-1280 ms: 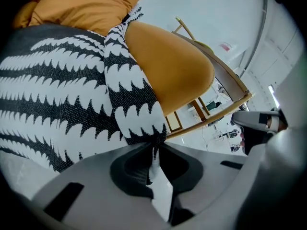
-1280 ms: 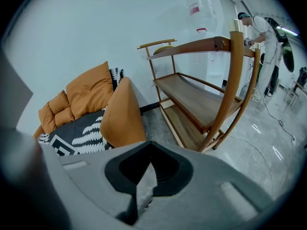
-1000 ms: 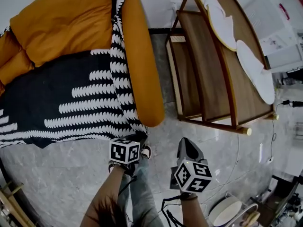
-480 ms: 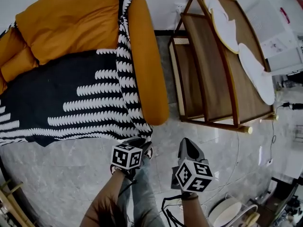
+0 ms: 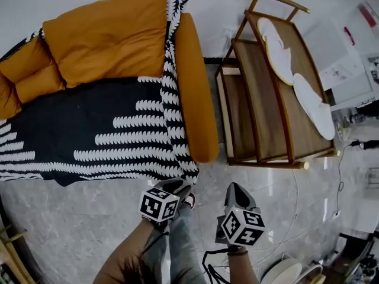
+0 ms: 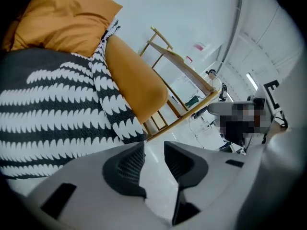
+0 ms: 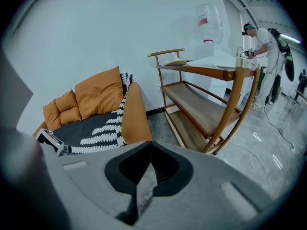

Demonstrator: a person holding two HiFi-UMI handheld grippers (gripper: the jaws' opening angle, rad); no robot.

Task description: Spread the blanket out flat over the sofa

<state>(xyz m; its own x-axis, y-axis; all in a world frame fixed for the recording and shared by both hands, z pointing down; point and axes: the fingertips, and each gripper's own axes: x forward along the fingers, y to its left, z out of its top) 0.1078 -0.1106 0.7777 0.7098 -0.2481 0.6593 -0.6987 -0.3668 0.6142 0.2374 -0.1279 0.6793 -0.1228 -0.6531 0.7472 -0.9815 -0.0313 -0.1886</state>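
The black-and-white patterned blanket (image 5: 89,129) lies spread over the seat of the orange sofa (image 5: 195,99). It hangs over the front edge, and one strip runs up between the back cushions (image 5: 106,34) and the armrest. My left gripper (image 5: 180,184) hovers just off the blanket's lower right corner. In the left gripper view, the left gripper (image 6: 153,145) shows jaws that have just been opening, with only floor between them, and the blanket (image 6: 48,109) lies beyond to the left. My right gripper (image 5: 234,186) is over the floor; in its own view the right gripper (image 7: 150,145) has its tips together and holds nothing.
A wooden shelf cart (image 5: 272,99) with white pieces on top stands right of the sofa. Cables (image 5: 296,218) trail over the marble floor. The person's shoe (image 5: 188,201) is under the left gripper. Another person (image 7: 266,42) stands far behind the cart.
Both grippers have lifted and drawn slightly back from the sofa front. The left gripper has come off the blanket's corner, which now hangs by the armrest. More of the sofa shows.
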